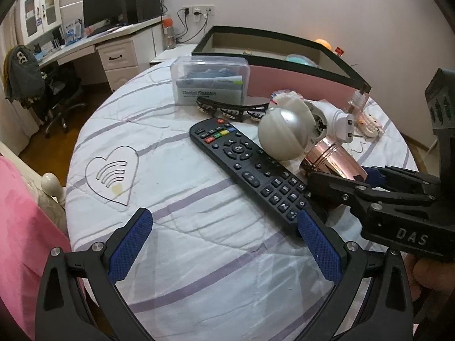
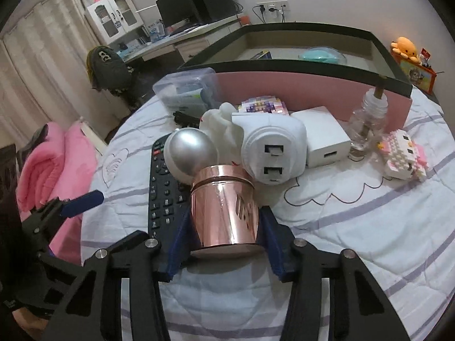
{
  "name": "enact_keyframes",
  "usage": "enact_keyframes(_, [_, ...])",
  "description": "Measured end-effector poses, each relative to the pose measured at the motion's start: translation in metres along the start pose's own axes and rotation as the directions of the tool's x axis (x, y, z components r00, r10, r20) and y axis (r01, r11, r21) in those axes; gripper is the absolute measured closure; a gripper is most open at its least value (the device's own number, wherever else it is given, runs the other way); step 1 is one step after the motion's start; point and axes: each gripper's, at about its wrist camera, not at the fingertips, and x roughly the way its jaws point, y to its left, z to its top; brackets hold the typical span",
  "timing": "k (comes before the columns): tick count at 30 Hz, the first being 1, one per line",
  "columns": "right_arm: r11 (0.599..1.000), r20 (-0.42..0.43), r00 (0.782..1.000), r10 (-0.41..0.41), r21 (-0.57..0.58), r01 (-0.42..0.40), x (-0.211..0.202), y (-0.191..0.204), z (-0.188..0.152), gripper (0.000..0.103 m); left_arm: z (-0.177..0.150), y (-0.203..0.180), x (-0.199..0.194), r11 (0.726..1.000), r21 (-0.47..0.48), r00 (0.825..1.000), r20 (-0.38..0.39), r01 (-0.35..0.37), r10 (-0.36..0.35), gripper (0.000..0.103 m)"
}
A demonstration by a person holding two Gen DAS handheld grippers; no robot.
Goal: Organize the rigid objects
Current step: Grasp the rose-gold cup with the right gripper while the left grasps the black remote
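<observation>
A rose-gold metal tin (image 2: 224, 207) lies on its side on the quilt, between my right gripper's (image 2: 224, 227) blue pads, which press its sides. It also shows in the left wrist view (image 1: 332, 159), held by the right gripper (image 1: 341, 179). My left gripper (image 1: 224, 227) is open and empty above the quilt; its right pad sits at the near end of a black remote (image 1: 247, 167). A silver-white ball (image 1: 284, 133) and a white plug adapter (image 2: 273, 153) lie just beyond the tin.
A pink box with a black rim (image 2: 312, 85) stands at the back, holding a teal object. A clear floss box (image 1: 209, 83), glasses (image 1: 230, 109), a white cube (image 2: 324, 139), a small bottle (image 2: 369, 122) and a brick figure (image 2: 403, 156) crowd the quilt. A desk (image 1: 85, 42) stands far left.
</observation>
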Motion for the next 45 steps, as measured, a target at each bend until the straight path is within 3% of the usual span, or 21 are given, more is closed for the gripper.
enact_keyframes(12, [0.989,0.072,0.994,-0.082,0.127,0.072,-0.034,-0.037,-0.008,0.054,0.013,-0.029,0.026,0.999,-0.028,0.999,-0.036,0.018,-0.019,0.0])
enact_keyframes(17, [0.989,0.076,0.995,-0.068,0.137,0.057,-0.034,-0.045,-0.007,0.054,0.021,-0.036,0.043,0.998,-0.029,0.998,-0.038,-0.048,0.047,0.0])
enact_keyframes(19, [0.989,0.076,0.995,-0.062,0.136,0.052,-0.033,-0.044,-0.007,0.054,0.021,-0.027,0.039,0.999,-0.045,0.999,-0.019,-0.027,0.026,0.011])
enact_keyframes(21, [0.989,0.076,0.995,-0.061,0.137,0.05,-0.033,-0.044,-0.008,0.054,0.02,-0.017,0.033,0.999,-0.021,1.0,-0.013,-0.028,0.028,0.035])
enact_keyframes(22, [0.989,0.077,0.995,-0.06,0.138,0.049,-0.033,-0.044,-0.008,0.054,0.019,-0.014,0.031,1.0,-0.01,1.0,-0.011,-0.023,0.023,0.041])
enact_keyframes(23, [0.989,0.076,0.996,-0.057,0.138,0.046,-0.032,-0.044,-0.009,0.054,0.017,-0.008,0.028,1.0,0.004,1.0,-0.009,-0.019,0.019,0.053])
enact_keyframes(24, [0.989,0.075,0.996,-0.054,0.138,0.043,-0.032,-0.043,-0.01,0.054,0.016,-0.003,0.026,1.0,0.007,1.0,-0.011,-0.015,0.015,0.056])
enact_keyframes(28, [0.989,0.075,0.996,-0.046,0.141,0.035,-0.029,-0.037,-0.011,0.055,0.016,0.001,0.025,0.998,0.061,1.0,-0.016,-0.011,0.012,0.053])
enact_keyframes(30, [0.989,0.072,0.996,-0.046,0.141,0.036,-0.026,-0.034,-0.011,0.055,0.018,-0.002,0.029,0.996,0.074,0.999,-0.007,-0.047,0.048,0.03])
enact_keyframes(31, [0.989,0.07,0.996,-0.049,0.14,0.038,-0.025,-0.032,-0.01,0.055,0.019,-0.001,0.032,0.996,0.07,0.999,-0.005,-0.047,0.048,0.029])
enact_keyframes(32, [0.989,0.068,0.996,-0.055,0.14,0.045,-0.024,-0.031,-0.011,0.055,0.019,0.0,0.034,0.997,0.067,0.999,0.001,-0.037,0.037,0.031])
enact_keyframes(34, [0.988,0.07,0.996,-0.063,0.146,0.052,-0.024,-0.03,-0.011,0.055,0.021,0.001,0.032,0.998,0.066,1.0,0.012,-0.025,0.024,0.05])
enact_keyframes(36, [0.987,0.072,0.995,-0.072,0.148,0.06,-0.025,-0.029,-0.012,0.055,0.023,0.007,0.03,0.999,0.04,1.0,0.009,0.007,-0.008,0.057])
enact_keyframes(45, [0.987,0.078,0.994,-0.077,0.147,0.065,-0.039,-0.018,-0.018,0.055,0.015,0.022,0.011,0.998,0.014,0.998,0.017,0.059,-0.059,0.059])
